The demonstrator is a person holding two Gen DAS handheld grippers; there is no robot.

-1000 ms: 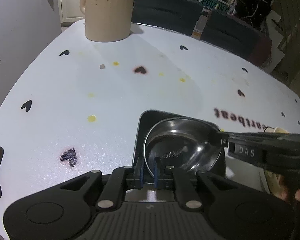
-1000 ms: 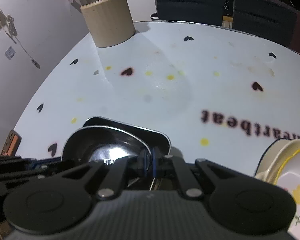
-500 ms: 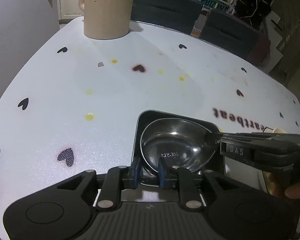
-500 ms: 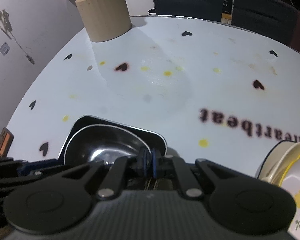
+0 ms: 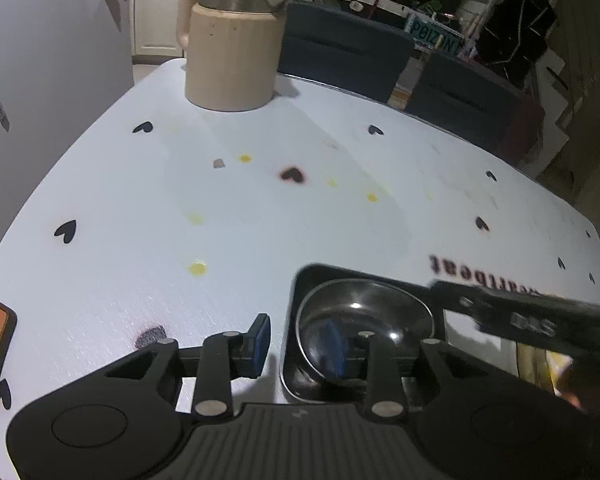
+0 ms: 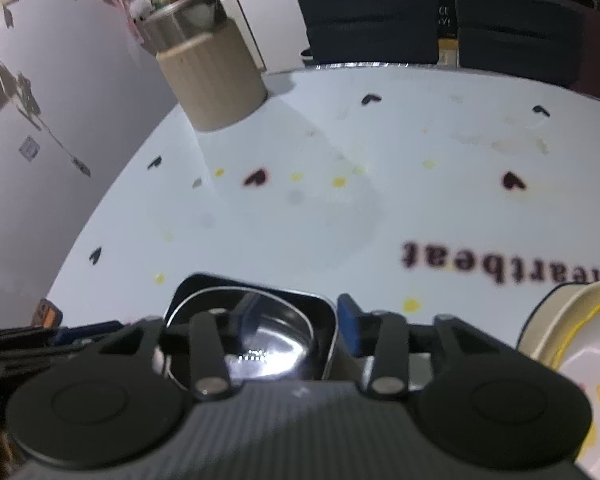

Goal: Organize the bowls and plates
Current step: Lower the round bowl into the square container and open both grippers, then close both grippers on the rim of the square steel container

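While both grippers are spreading their jaws, a round steel bowl (image 5: pixel 364 320) is sitting inside a dark, square-cornered tray (image 5: pixel 300 280) near the front edge of the white table (image 5: pixel 260 220). Polished and shallow, the bowl is throwing back a bright glare in the right wrist view and is nearly filling the tray. The left gripper (image 5: pixel 298 342) is opening astride the near wall of the tray, one blue pad outside over the table and the other inside the bowl, neither pressing on the metal. The right gripper (image 6: pixel 296 318) is opening too, with the tray's right wall between its fingers; its left finger is probably inside the bowl, though blur is hiding it. A cream dish with yellow flowers (image 6: pixel 572 360) is lying just right of the tray.
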